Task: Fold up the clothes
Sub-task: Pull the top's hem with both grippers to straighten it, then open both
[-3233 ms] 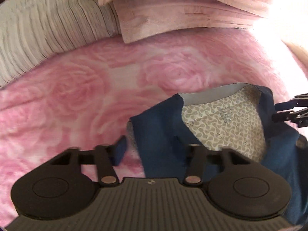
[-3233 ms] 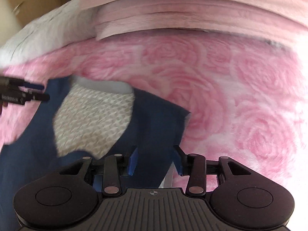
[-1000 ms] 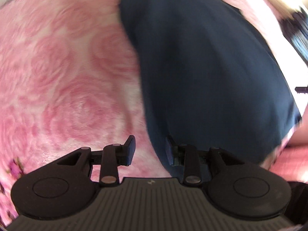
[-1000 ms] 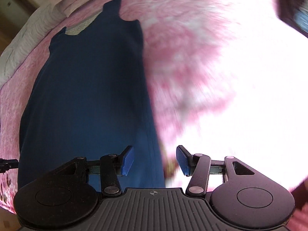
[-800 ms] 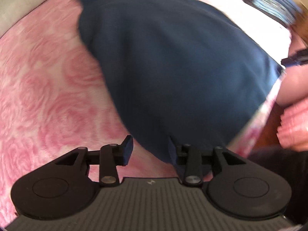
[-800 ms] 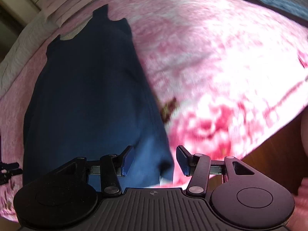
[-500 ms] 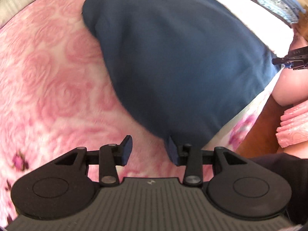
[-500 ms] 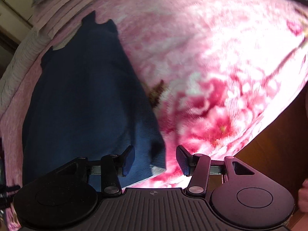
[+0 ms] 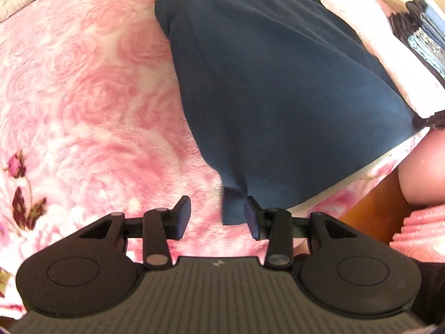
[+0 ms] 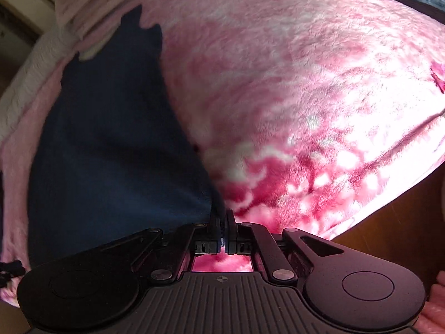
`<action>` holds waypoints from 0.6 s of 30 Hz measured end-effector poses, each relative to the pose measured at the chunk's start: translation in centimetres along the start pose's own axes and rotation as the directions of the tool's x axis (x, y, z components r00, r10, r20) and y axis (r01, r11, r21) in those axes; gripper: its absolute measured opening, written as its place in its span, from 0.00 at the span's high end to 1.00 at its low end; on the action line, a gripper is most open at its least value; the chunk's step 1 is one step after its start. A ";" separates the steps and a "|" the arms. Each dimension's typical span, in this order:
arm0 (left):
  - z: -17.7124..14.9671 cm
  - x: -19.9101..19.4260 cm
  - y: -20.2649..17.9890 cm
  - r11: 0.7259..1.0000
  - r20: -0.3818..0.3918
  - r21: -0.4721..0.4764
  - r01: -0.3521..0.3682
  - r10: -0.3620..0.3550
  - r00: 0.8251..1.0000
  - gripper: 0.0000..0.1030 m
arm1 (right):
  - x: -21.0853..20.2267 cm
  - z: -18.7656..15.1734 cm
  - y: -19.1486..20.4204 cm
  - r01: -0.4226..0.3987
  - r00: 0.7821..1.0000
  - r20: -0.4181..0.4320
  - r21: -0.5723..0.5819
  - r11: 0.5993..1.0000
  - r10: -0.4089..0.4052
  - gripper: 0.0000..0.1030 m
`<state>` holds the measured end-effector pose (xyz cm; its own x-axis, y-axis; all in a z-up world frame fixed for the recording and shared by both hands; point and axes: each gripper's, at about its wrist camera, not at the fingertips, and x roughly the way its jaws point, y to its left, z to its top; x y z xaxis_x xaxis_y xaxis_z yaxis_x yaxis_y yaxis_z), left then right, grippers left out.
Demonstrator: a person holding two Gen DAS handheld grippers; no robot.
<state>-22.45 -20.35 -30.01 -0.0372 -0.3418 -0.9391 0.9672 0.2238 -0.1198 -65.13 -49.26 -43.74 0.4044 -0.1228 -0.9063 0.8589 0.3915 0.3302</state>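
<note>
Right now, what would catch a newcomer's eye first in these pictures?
A dark blue garment lies spread flat, its length running up the middle of a pink rose-patterned blanket. The right gripper has just closed its jaws on one bottom corner, while the left gripper stands open around the other corner.

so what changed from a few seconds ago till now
Both grippers went from the neckline to the hem of the navy dress. The right gripper has just been closing its jaws and now pinches a hem corner. The left gripper is open at the other corner. The dress remains flat.
</note>
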 end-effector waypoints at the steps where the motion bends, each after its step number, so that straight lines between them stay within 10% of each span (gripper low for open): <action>1: -0.2 0.0 -0.1 1.000 0.012 -0.007 0.009 -0.009 1.000 0.64 | 0.3 -0.1 0.2 0.001 1.000 -0.009 -0.005 1.000 -0.001 1.00; 9: -3.3 2.7 -0.2 0.984 0.117 0.116 0.134 -0.147 0.982 0.64 | 0.8 -1.9 1.5 0.027 0.998 0.067 -0.073 0.997 -0.022 1.00; 18: -7.4 3.5 2.7 0.960 0.352 0.100 0.261 -0.280 0.893 0.81 | 1.5 -6.8 1.6 0.048 0.942 0.335 -0.065 0.997 -0.024 1.00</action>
<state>-21.85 -14.21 -36.02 -0.2155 -0.6893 -0.6917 0.9440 0.0342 -0.3281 -65.28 -42.59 -46.33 0.4659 -0.4299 -0.7733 0.8550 0.4439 0.2683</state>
